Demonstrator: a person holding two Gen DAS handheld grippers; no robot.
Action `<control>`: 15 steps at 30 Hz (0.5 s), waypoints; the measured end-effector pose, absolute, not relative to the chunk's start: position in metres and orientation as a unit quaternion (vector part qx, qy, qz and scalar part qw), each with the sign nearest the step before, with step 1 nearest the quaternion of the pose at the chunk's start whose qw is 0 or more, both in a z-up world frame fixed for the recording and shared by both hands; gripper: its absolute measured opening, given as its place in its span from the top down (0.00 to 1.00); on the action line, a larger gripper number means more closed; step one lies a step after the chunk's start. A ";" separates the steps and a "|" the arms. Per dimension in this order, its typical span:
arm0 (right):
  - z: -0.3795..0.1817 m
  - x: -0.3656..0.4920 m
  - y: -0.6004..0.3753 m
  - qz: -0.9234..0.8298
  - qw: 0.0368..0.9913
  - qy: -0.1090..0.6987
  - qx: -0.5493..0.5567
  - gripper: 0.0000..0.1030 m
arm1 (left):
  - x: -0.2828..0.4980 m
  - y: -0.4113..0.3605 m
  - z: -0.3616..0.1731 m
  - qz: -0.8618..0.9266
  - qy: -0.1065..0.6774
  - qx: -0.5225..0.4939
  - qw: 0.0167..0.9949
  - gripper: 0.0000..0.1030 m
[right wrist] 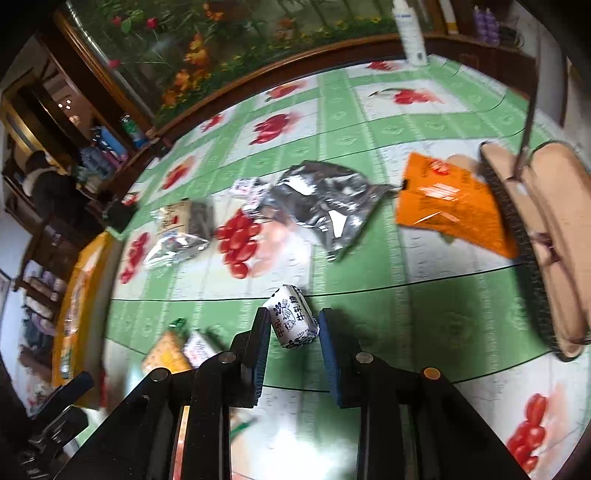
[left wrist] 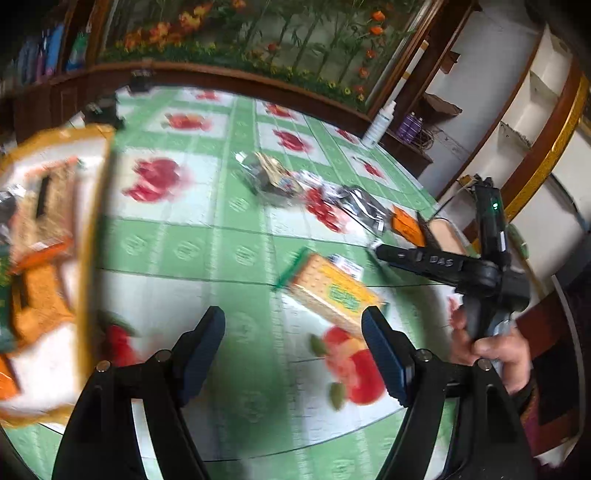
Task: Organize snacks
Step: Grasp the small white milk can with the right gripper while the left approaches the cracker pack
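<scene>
My right gripper (right wrist: pixel 293 334) is shut on a small white candy (right wrist: pixel 291 314) with dark blue print, its pads pressing both sides just above the green tablecloth. The left wrist view shows that gripper (left wrist: pixel 380 252) at the right, a hand holding it. My left gripper (left wrist: pixel 293 321) is open with nothing between its fingers, hovering over the table. Just beyond its fingertips lies a yellow cracker packet (left wrist: pixel 332 291) with a green label. A yellow-rimmed tray (left wrist: pixel 96 221) with several snack packets in it stands at the left.
A silver foil bag (right wrist: pixel 325 203), an orange packet (right wrist: pixel 450 206) and a smaller silver packet (right wrist: pixel 173 247) lie mid-table. A woven-edged tan basket (right wrist: pixel 554 240) sits at the right edge. A white bottle (right wrist: pixel 410 33) stands at the far edge. Another white candy (right wrist: pixel 199 347) lies beside the crackers.
</scene>
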State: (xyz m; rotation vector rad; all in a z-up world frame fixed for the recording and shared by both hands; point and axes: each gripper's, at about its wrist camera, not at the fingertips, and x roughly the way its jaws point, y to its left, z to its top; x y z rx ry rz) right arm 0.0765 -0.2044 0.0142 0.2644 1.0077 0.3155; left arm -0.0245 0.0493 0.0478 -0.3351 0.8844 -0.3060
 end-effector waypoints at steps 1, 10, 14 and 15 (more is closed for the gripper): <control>0.015 0.076 -0.203 0.148 0.857 0.479 0.122 0.72 | -0.020 0.044 0.045 -0.154 0.436 -0.178 0.869 0.27; 0.015 0.079 -0.205 0.147 0.856 0.481 0.123 0.72 | 0.008 -0.005 0.023 -0.132 0.484 -0.243 0.830 0.26; 0.014 0.078 -0.209 0.144 0.854 0.481 0.137 0.72 | 0.021 -0.020 0.019 -0.107 0.484 -0.240 0.834 0.21; 0.014 0.078 -0.211 0.143 0.853 0.482 0.139 0.72 | 0.024 -0.024 0.019 -0.101 0.484 -0.229 0.838 0.20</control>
